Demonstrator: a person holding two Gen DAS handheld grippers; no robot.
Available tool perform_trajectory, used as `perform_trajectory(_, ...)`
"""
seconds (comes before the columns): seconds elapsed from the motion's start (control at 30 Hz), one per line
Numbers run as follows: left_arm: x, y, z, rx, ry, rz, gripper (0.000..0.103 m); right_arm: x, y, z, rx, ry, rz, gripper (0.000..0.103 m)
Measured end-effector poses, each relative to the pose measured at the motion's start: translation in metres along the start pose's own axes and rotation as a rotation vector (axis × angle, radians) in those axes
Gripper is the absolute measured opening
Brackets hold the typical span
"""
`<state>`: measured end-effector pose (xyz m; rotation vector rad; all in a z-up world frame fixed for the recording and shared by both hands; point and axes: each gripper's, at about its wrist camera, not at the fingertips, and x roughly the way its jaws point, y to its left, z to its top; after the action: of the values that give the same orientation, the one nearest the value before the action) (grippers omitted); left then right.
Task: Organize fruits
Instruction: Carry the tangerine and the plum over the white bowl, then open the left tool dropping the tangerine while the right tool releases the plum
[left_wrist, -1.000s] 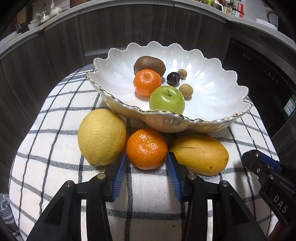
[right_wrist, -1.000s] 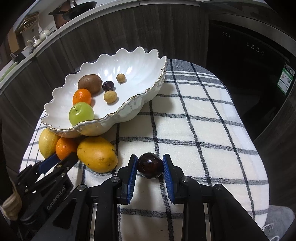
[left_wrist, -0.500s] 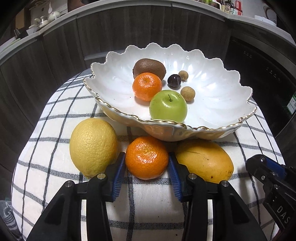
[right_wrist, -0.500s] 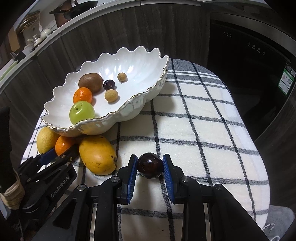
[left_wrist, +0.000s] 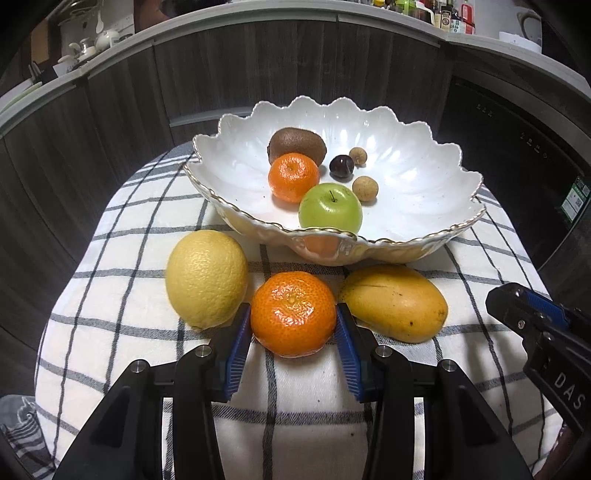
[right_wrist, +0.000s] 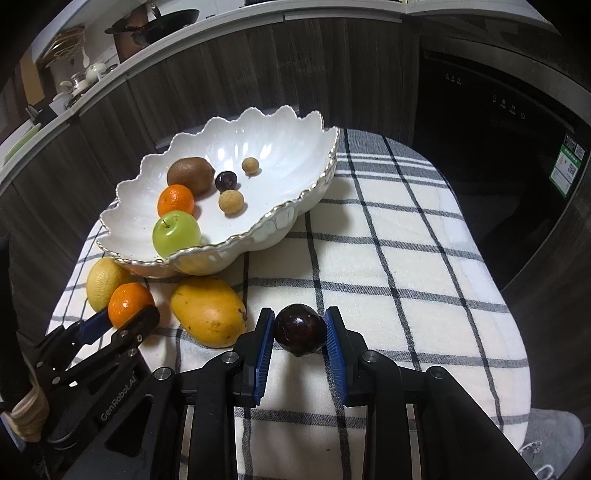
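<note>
Tangerine (left_wrist: 293, 314) is clamped between left gripper (left_wrist: 293, 345) pads, just in front of the white bowl (left_wrist: 424, 236), between lemon (left_wrist: 206, 277) and mango (left_wrist: 393, 302). Dark plum (right_wrist: 300, 329) is pinched by right gripper (right_wrist: 300, 354), further from bowl, on checked cloth (right_wrist: 388, 258).

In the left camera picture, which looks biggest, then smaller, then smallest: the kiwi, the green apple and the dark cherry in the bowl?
1. Green apple, though it sits nearest the camera, which helps.
2. Kiwi.
3. Dark cherry, clearly smallest.
</note>
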<state>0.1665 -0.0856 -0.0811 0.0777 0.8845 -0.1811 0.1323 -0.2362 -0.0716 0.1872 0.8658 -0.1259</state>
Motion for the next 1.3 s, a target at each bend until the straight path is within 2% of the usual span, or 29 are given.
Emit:
perform_trajectory(0.33, -0.030, 0.008, 0.009, -0.012, -0.046, -0.013, 0.044, -0.025, 0.008, 0.009, -0.020, -0.060, 0.006, 0.029)
perform_trajectory(0.63, -0.051, 0.013, 0.042, -0.003, -0.112, -0.027, 0.044, -0.040, 0.017, 0.029, -0.037, -0.109, 0.018, 0.029)
perform_trajectory(1.0, -0.042, 0.016, 0.086, 0.011, -0.155, -0.031, 0.044, -0.043, 0.028, 0.073, -0.050, -0.171, 0.047, 0.029)
perform_trajectory(1.3, -0.014, 0.021, 0.105, 0.022, -0.131, -0.022, 0.044, -0.013, 0.037, 0.096, -0.067, -0.145, 0.055, 0.029)
